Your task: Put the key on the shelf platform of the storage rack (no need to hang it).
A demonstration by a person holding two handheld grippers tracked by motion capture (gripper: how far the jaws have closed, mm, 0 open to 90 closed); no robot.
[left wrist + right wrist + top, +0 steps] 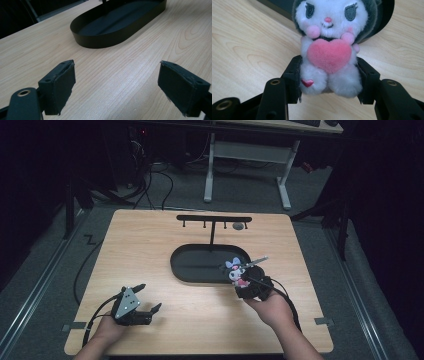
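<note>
- Wooden table (150, 250) is lit, room dark.
- Plush toy (329, 47) is clamped at its legs by right gripper (329, 82), likely for hanging on the rack (214, 220).
- Left gripper (116, 85) is parked, jaws apart, nothing held.

plush toy (329, 50): 1 | oval tray (186, 270): 1 | hook rack (214, 219): 1 | grippers: 2

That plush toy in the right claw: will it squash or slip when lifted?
The plush toy looks soft and furry, so it probably compresses between the right claw's jaws, which press its lower body from both sides. It likely weighs little. The unsupported head may flop forward.
</note>
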